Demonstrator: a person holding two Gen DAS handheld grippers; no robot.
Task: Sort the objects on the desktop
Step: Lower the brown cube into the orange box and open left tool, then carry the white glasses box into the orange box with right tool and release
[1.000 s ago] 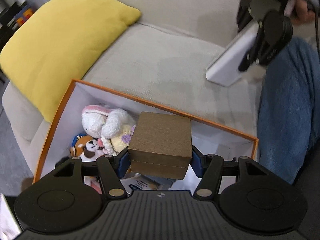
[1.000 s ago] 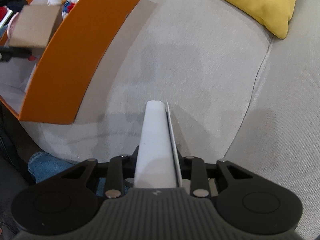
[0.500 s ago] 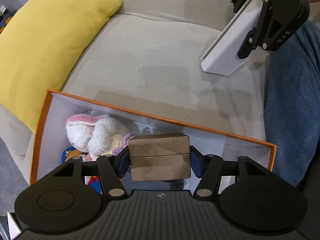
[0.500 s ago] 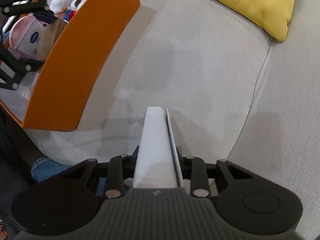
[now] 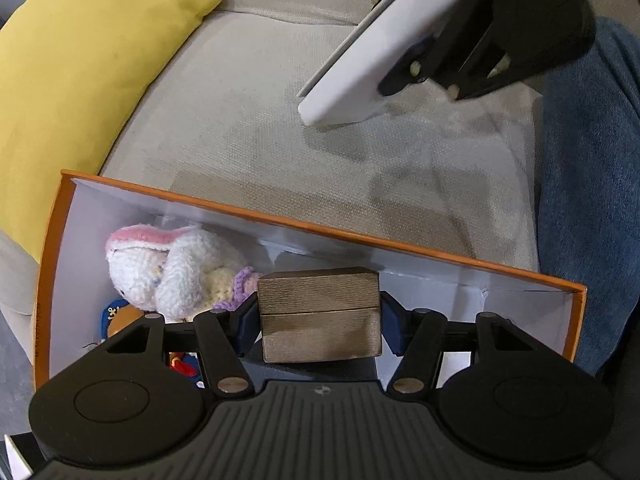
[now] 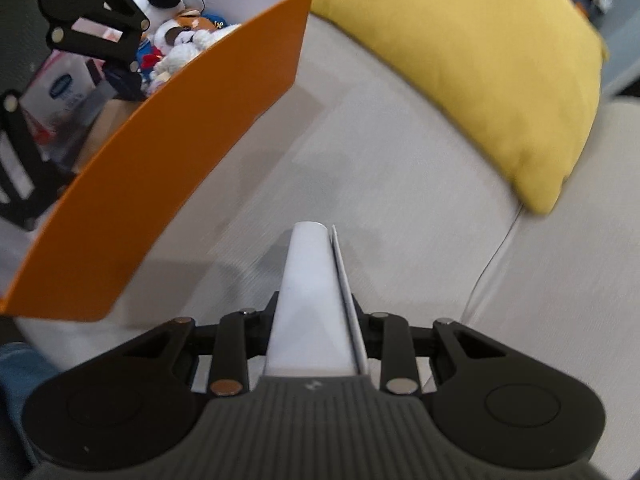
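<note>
1. Plainly, the small brown box (image 5: 319,316) looks stiff and light, likely card or wood with a lid seam across its middle; its flat sides suit a squeeze from both ends, below and above that seam, so the lid does not lift.
2. It sits clamped between the blue pads of the left gripper (image 5: 319,320), fingers set wide on its two ends, held down inside the orange storage box (image 5: 400,240), beside the crocheted bunny (image 5: 176,272).
3. The white flat box (image 6: 316,300) appears rigid, smooth and perhaps slippery; a grip across its thin faces suits it.
4. It runs straight out between the fingers of the right gripper (image 6: 316,332), which are closed on it, above the sofa seat (image 6: 400,184), just outside the storage box wall.
</note>
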